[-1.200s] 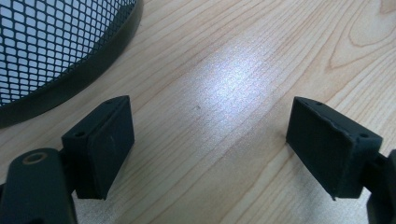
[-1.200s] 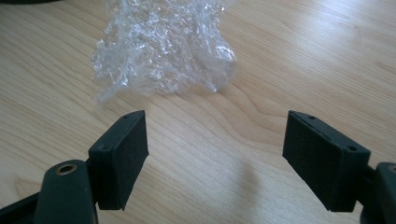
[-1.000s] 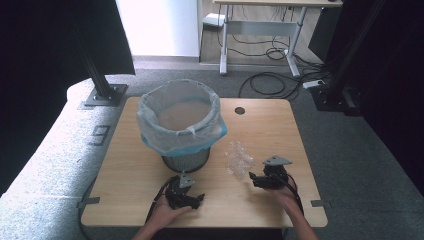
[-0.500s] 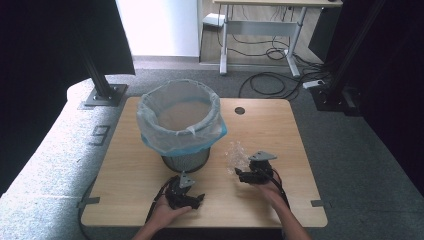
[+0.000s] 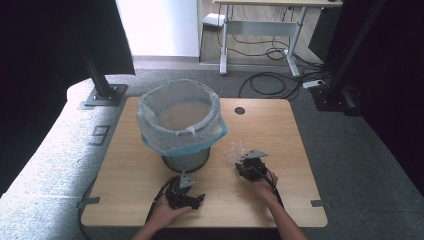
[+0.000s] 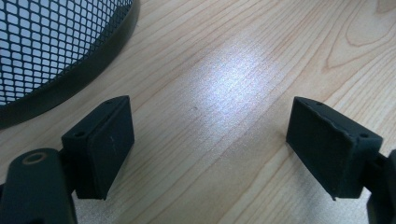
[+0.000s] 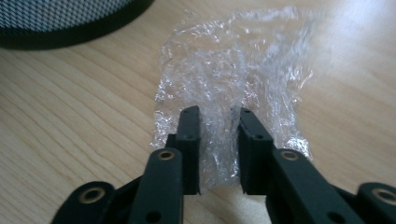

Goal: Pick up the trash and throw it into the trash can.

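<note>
The right tool (image 7: 215, 116), its jaws just closing, is clamping the crumpled plastic wrap (image 7: 233, 74) lying on the table (image 5: 280, 130) beside the lined wastebasket (image 5: 180, 125). The thin film may slip free on lifting. The left tool (image 6: 205, 140) is resting with jaws apart.

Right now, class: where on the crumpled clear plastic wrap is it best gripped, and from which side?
Grip the raised, bunched fold at the near edge of the plastic wrap, coming level from the person's side. It lies loose and crinkled on the table, so a fold gives purchase. The right tool has just been closing on such a fold there.
</note>
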A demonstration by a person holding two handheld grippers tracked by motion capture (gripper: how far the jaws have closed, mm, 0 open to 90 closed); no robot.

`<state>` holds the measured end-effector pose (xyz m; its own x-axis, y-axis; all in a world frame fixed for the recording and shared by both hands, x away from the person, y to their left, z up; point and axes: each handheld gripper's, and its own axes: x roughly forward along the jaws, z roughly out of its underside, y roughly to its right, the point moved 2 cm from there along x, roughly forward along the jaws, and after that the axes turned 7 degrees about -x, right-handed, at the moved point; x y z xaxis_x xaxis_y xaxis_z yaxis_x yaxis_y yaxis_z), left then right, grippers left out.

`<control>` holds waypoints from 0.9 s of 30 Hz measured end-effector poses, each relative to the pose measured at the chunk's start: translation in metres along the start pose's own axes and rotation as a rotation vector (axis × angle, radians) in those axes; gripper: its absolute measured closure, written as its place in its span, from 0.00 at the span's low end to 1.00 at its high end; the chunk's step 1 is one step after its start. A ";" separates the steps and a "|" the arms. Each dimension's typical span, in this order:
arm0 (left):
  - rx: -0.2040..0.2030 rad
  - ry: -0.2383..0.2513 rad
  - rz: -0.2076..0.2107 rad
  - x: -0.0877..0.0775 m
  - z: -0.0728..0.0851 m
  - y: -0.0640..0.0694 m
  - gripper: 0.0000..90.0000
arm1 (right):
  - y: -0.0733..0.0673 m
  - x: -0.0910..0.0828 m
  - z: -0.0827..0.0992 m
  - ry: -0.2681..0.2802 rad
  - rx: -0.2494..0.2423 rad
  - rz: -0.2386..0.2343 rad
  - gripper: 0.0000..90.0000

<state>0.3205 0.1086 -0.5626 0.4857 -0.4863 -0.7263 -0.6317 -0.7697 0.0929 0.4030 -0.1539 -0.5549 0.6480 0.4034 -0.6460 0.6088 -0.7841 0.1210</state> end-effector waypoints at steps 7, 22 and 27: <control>-0.001 0.000 -0.001 0.000 0.000 0.000 0.17 | 0.000 -0.009 -0.005 0.043 -0.011 0.000 0.87; -0.002 0.001 -0.001 0.000 0.000 0.001 0.17 | 0.005 -0.023 -0.011 0.104 0.031 -0.003 0.88; -0.002 0.001 -0.001 0.000 0.000 0.001 0.17 | 0.007 -0.031 -0.015 0.135 0.041 -0.012 0.90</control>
<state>0.3200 0.1080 -0.5628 0.4870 -0.4864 -0.7254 -0.6304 -0.7706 0.0935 0.3945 -0.1645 -0.5227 0.6981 0.4705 -0.5397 0.5993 -0.7964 0.0809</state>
